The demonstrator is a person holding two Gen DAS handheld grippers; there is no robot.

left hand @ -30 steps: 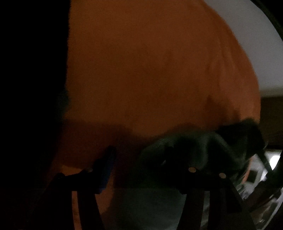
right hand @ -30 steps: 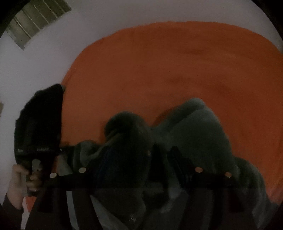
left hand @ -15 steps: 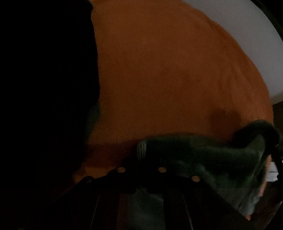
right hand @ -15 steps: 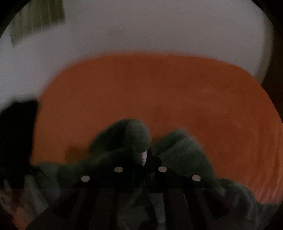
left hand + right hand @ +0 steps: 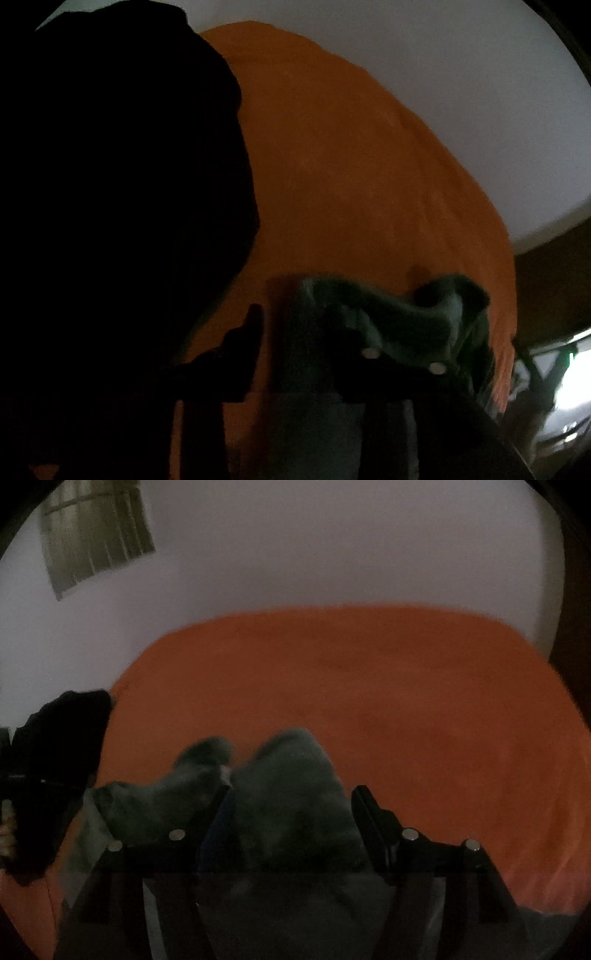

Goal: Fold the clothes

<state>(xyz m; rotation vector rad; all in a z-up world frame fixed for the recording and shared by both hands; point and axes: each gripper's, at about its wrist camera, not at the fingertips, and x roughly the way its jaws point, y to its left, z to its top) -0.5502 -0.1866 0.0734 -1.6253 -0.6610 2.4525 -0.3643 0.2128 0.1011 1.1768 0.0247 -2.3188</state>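
Your right gripper point(image 5: 291, 805) had fingers spread around bunched grey-green garment point(image 5: 295, 797) at 6 o'clock on the orange bed point(image 5: 406, 701). Left gripper point(image 5: 314, 332) fingers spread too, cloth between them. Risk: dim light, lumpy fabric; closing could catch several layers.

Brightness: both views are rendered dim and grainy.
Light source: a bright glare patch point(image 5: 569, 365) is seen at the lower right edge of the left wrist view; a pale window point(image 5: 94, 535) is seen upper left in the right wrist view.
Shadow: the left third of the left view is swallowed by a black mass point(image 5: 110, 221).
Blur: edges of the orange cover point(image 5: 369, 686) are smeared.
Distortion: straight lines are bowed and the corners are vignetted black.
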